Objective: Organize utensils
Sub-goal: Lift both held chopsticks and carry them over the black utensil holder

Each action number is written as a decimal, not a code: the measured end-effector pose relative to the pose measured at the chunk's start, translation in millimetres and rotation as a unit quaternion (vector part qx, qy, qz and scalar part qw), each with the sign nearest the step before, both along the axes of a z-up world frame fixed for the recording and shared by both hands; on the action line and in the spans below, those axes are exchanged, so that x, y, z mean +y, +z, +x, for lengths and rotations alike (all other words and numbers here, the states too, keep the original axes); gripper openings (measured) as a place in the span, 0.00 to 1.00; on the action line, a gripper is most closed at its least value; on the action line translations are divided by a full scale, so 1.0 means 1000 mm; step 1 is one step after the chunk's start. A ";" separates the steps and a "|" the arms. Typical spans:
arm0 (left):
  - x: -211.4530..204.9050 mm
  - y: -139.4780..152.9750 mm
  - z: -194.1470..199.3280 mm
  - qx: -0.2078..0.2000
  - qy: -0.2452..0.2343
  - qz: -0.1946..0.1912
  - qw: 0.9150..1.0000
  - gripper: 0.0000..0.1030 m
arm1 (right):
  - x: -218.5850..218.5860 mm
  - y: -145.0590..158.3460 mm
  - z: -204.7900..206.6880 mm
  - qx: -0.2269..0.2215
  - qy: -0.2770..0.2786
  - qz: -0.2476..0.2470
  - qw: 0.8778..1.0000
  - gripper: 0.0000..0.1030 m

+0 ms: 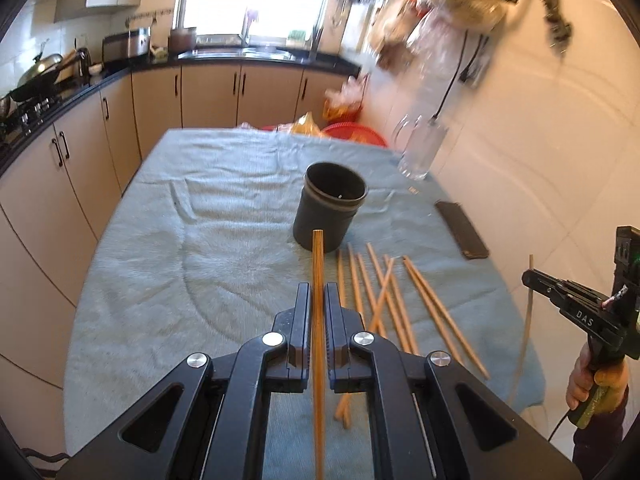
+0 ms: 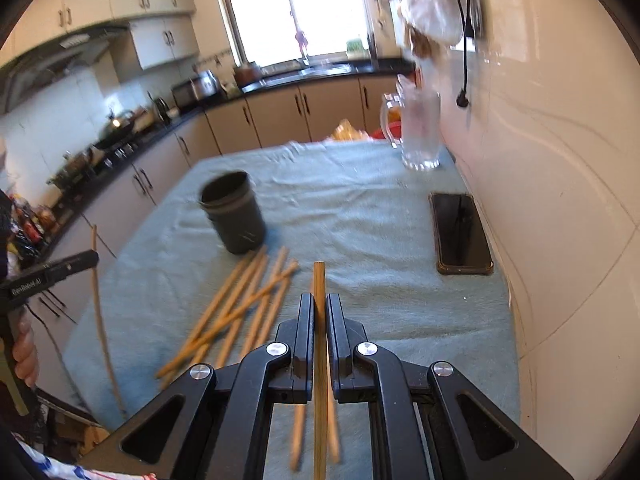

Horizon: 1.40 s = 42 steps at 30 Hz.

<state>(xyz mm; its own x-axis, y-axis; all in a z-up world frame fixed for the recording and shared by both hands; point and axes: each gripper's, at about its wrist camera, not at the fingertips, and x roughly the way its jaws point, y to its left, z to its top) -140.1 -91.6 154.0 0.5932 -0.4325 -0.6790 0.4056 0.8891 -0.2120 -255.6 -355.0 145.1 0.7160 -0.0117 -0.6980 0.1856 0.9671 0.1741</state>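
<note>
left gripper (image 1: 318, 300): clenched on one wooden chopstick (image 1: 318, 264), which runs straight along the line of the fingers and juts out past the tips, clear of the table. right gripper (image 2: 320, 312): likewise clamped on a second chopstick (image 2: 319, 280), paler and greener in tone, possibly bamboo. from the left wrist view the right gripper appears at the frame edge with its stick hanging down below the jaws.

handling, as judged: the sticks look light, stiff and slender. the smooth surface may let a stick swivel or slide between the pads if knocked. each is pinched well along its length, not at an end, which leaves a long overhang on both sides. nothing fragile about the sticks themselves.

remaining stock: a loose pile of chopsticks (image 2: 240, 304) lies crossed on the teal cloth (image 1: 160, 260), just in front of the dark cup (image 1: 330, 204).

containers: the dark cup stands upright, mouth open. what shows of its inside holds no chopsticks; the bottom is not fully visible. a clear glass mug (image 2: 418, 132) stands near the wall and seems empty. a phone (image 2: 460, 232) lies flat beside the wall, well apart from the pile.
</note>
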 end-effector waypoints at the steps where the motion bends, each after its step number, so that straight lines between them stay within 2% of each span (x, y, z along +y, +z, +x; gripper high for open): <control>1: 0.003 0.003 -0.007 -0.004 -0.001 -0.003 1.000 0.05 | 0.004 0.004 -0.006 -0.008 0.002 0.001 1.000 0.06; 10: 0.015 0.027 -0.059 -0.057 -0.011 0.001 0.998 0.05 | 0.036 0.037 -0.033 -0.066 0.042 0.008 0.997 0.06; 14: 0.018 0.043 -0.065 -0.074 -0.017 -0.013 0.997 0.05 | 0.049 0.048 -0.029 -0.085 0.060 0.001 0.995 0.06; 19: 0.019 0.064 -0.056 -0.087 -0.012 -0.042 0.995 0.05 | 0.052 0.058 -0.012 -0.097 0.069 0.016 0.993 0.06; 27: 0.011 0.088 -0.015 -0.099 0.005 -0.060 0.993 0.05 | 0.051 0.086 0.021 -0.133 0.075 0.013 0.988 0.06; 34: -0.010 0.117 0.039 -0.121 0.022 -0.075 0.990 0.05 | 0.047 0.121 0.064 -0.168 0.076 0.015 0.983 0.06; 42: -0.045 0.119 0.117 -0.114 0.050 -0.073 0.990 0.05 | 0.041 0.139 0.130 -0.194 0.054 0.022 0.979 0.06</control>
<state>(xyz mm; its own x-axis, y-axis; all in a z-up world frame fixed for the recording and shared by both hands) -23.0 -136.1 273.4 0.7680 -0.4482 -0.4575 0.3698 0.8936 -0.2546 -125.7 -314.3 284.1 0.9225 0.1031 -0.3721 -0.0061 0.9675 0.2528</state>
